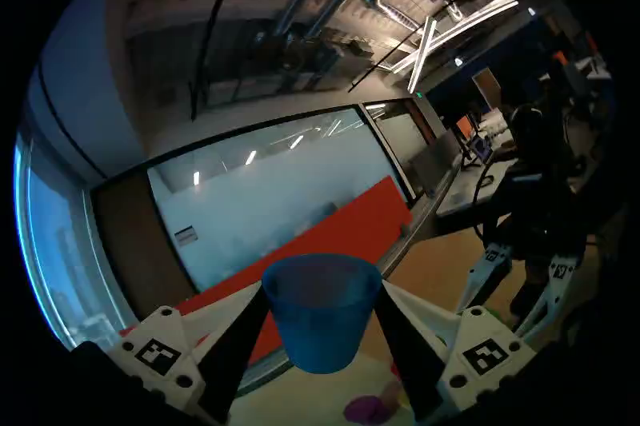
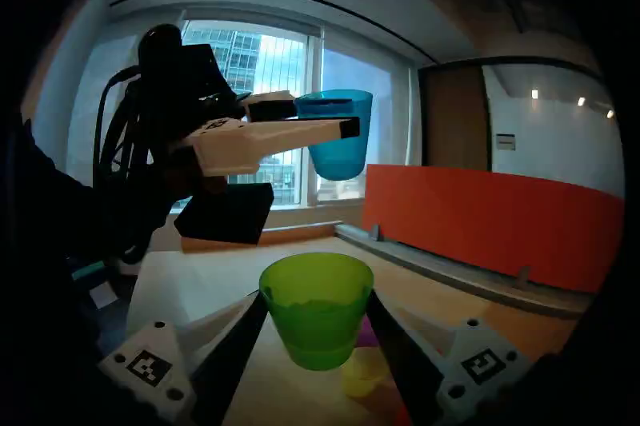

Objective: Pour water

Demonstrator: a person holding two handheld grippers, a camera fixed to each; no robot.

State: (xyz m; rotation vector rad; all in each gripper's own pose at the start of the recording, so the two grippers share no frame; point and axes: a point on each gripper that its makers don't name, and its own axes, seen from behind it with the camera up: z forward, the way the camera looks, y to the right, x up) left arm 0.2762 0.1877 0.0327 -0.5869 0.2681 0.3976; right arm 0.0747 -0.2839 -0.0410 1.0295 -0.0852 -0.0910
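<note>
Two cups in play: the left gripper (image 1: 322,294) clamps one blue cup (image 1: 322,322), upright and high over the tabletop (image 2: 184,282), while the right gripper (image 2: 316,306) squeezes one green cup (image 2: 317,330). Just below the green cup lie a purple piece (image 2: 366,336) and a yellow piece (image 2: 362,374), with a red partition (image 2: 496,218) beyond.

The right gripper (image 2: 316,300) pinches a green cup (image 2: 316,330) upright between its fingers, over the white tabletop (image 2: 184,282). Farther off and higher, the left gripper (image 2: 326,116) grips a blue cup (image 2: 340,154), upright, against the window (image 2: 264,58). A small yellow cup (image 2: 364,374) sits on the tabletop beneath the green one.
</note>
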